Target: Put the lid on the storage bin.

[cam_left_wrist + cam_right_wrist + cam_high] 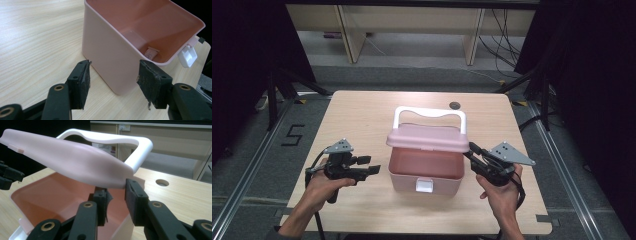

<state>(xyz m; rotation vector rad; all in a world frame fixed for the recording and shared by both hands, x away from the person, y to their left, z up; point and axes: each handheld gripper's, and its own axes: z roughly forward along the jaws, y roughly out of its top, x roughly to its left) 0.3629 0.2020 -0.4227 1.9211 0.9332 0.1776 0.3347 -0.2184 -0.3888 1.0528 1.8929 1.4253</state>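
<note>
A pink box stands mid-table with a white front latch. Its lid is propped half up, and a white handle rises behind it. My left gripper is level at the box's left side. In the left gripper view my left gripper is open, short of the box's near corner, touching nothing. My right gripper reaches up to the lid's right corner. In the right gripper view my right gripper has a gap between its pads, and the lid's edge rests over its tips.
A small white label lies on the box's floor. A round hole pierces the wooden table behind the box. Dark stands flank the table on both sides. Light-coloured furniture stands on the grey floor beyond it.
</note>
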